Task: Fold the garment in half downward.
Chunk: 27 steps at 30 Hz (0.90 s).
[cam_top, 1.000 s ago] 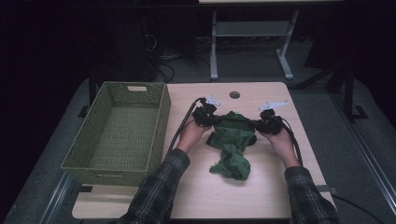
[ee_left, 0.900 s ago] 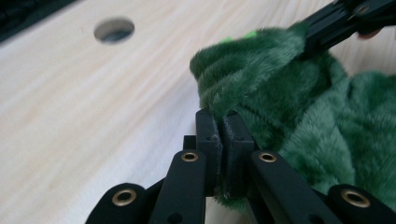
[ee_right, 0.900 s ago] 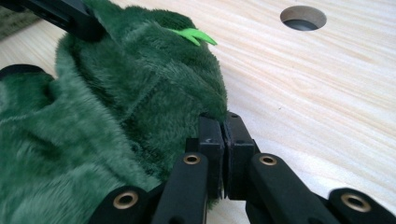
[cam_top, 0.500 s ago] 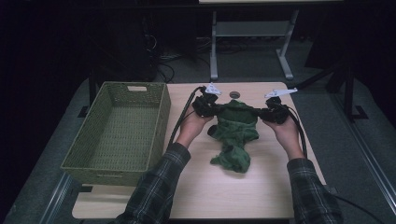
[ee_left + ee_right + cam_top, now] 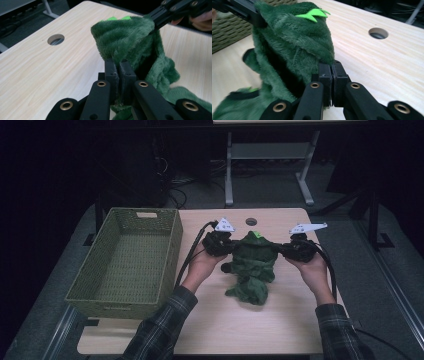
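A dark green plush garment [image 5: 254, 265] with bright green spikes [image 5: 313, 13] hangs between both grippers over the middle of the wooden table [image 5: 250, 330]. My left gripper [image 5: 227, 246] is shut on its left edge, and the jaws pinch the fleece [image 5: 130, 45] in the left gripper view. My right gripper [image 5: 285, 249] is shut on the opposite edge of the plush garment [image 5: 294, 47]. The upper part is stretched between the two grippers; the lower part rests bunched on the table.
A woven green basket [image 5: 127, 265] stands empty at the left of the table. A round cable hole [image 5: 251, 221] lies near the far edge. Desk legs and cables stand on the floor beyond the table.
Both grippers have moved away from the person toward the far edge and slightly apart, dragging and lifting the garment's top with them.
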Each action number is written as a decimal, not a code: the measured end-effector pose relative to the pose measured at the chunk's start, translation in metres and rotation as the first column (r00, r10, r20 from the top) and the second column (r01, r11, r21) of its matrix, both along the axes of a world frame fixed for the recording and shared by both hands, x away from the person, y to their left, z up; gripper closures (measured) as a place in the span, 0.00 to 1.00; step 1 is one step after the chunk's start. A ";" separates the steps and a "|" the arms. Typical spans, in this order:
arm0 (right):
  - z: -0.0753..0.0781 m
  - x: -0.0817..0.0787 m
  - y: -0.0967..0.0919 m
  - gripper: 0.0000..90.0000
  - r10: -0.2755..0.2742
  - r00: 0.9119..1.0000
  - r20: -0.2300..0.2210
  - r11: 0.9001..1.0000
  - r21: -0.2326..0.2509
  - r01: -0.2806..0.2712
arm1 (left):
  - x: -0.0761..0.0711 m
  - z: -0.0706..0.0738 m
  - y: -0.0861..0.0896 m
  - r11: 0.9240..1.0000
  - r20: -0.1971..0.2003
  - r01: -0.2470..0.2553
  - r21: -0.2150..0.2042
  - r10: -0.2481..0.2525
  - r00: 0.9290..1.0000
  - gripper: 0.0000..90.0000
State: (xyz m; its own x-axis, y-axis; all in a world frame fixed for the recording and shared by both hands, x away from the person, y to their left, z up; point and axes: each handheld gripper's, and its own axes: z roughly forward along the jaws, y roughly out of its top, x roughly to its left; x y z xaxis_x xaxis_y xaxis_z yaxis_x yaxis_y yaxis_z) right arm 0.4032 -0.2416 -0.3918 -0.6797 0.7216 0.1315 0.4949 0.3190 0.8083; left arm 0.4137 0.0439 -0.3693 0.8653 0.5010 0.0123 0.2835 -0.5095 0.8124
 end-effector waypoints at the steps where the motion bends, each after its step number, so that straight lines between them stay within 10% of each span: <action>1: 0.001 -0.003 0.000 0.98 0.007 1.000 -0.001 1.000 -0.002 -0.007 | -0.003 0.000 0.001 1.000 0.002 0.002 -0.007 -0.002 1.000 0.96; 27: -0.017 -0.078 0.009 0.98 0.127 0.991 0.029 0.992 -0.025 -0.127 | -0.067 -0.033 0.016 0.991 0.000 0.137 0.008 -0.137 0.991 0.96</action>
State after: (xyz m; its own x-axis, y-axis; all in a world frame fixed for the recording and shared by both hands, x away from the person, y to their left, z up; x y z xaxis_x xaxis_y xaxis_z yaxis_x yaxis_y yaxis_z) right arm 0.3248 -0.2330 -0.4083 -0.7695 0.6318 0.0938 0.4244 0.3961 0.8142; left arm 0.3467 0.0599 -0.4024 0.9258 0.3777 0.0161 0.2103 -0.5499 0.8083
